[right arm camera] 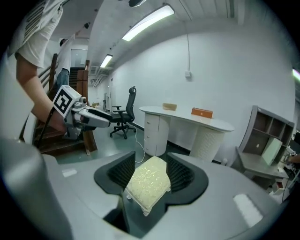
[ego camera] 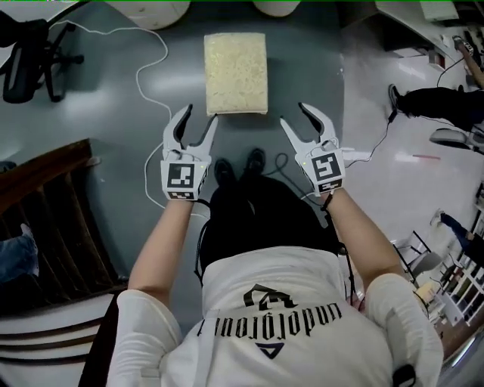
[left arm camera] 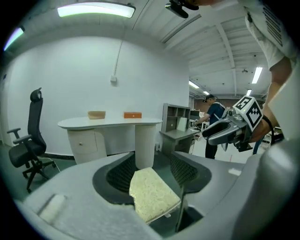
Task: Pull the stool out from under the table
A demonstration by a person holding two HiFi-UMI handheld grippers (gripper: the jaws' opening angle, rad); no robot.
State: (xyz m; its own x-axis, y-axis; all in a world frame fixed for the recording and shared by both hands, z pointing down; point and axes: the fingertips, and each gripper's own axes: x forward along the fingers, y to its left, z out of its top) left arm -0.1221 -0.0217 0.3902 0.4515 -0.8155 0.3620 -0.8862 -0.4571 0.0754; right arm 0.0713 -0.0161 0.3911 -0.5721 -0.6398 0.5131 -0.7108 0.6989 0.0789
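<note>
Stool: cream fuzzy rectangular stool [ego camera: 236, 73] stands beyond both jaws, clear of the white counter [left arm camera: 110, 123], seemingly pulled out.
Left gripper [ego camera: 200, 113]: jaws released, empty.
Right gripper [ego camera: 293, 113]: jaws released, nothing left to hold.

In the head view, the stool [ego camera: 236, 73] hides its own legs beneath its seat; the top edge cuts off the surface [ego camera: 151, 11].

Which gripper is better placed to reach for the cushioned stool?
Left, slightly. The left gripper hangs open beside the stool's near corner; the right gripper, also open and empty, sits farther to the side.
</note>
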